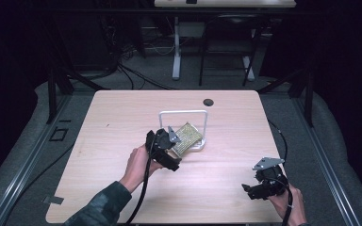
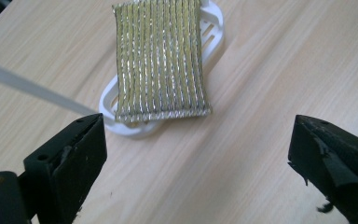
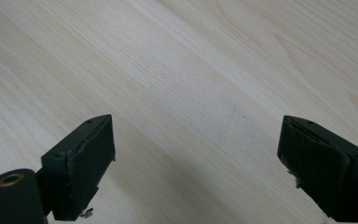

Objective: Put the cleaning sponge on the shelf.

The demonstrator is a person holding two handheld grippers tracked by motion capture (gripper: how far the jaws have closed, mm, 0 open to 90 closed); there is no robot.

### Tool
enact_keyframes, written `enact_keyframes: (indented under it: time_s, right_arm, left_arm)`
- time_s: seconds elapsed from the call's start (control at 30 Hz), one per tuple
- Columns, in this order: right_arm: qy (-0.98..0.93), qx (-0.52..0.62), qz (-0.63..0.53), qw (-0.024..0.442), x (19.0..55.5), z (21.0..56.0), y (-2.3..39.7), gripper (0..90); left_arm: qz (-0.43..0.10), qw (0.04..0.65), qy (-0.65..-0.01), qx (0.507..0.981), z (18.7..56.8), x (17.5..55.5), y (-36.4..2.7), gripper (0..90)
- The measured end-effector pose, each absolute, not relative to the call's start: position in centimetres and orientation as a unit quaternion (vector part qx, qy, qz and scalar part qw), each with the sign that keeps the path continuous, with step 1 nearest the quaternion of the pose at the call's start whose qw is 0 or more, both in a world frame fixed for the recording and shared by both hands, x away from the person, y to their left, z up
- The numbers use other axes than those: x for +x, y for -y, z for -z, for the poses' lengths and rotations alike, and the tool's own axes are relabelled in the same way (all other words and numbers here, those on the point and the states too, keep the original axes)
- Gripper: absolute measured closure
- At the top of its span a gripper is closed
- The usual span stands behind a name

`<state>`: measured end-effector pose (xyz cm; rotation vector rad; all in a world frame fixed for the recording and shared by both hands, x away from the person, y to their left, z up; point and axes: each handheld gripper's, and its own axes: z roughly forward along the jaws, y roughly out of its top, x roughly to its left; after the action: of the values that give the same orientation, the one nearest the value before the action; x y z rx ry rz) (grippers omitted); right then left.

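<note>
Now | gold ribbed scouring pad [image 2: 161,60] lying on white rack [image 2: 121,123] | both grippers released

A rectangular scouring pad [image 2: 161,60] of gold-and-silver ribbed mesh lies flat atop a white slotted plastic dish [image 2: 135,122], overhanging its sides. Both sit near the table's centre, at the foot of a white wire frame [image 1: 184,113] standing upright.
</note>
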<state>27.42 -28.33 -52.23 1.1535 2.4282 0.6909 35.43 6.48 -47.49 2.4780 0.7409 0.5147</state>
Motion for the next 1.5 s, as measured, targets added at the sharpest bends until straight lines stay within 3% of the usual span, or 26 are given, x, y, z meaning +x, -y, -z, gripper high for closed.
enact_keyframes:
  time_s: [0.57,1.23,1.5]
  right_arm:
    - [-0.862,0.409,-0.239,0.18,27.4,52.3,28.1,10.8]
    - [-0.866,0.406,-0.228,0.181,27.4,52.7,28.0,11.4]
    - [-0.866,0.409,-0.226,0.178,27.5,52.9,28.3,11.2]
  left_arm:
    - [-0.19,0.255,-0.309,0.896,47.1,32.1,-12.7,0.0]
    - [-0.148,0.23,-0.379,0.884,52.4,27.5,-19.6,0.0]
    - [-0.152,0.236,-0.401,0.872,52.7,27.9,-21.0,0.0]
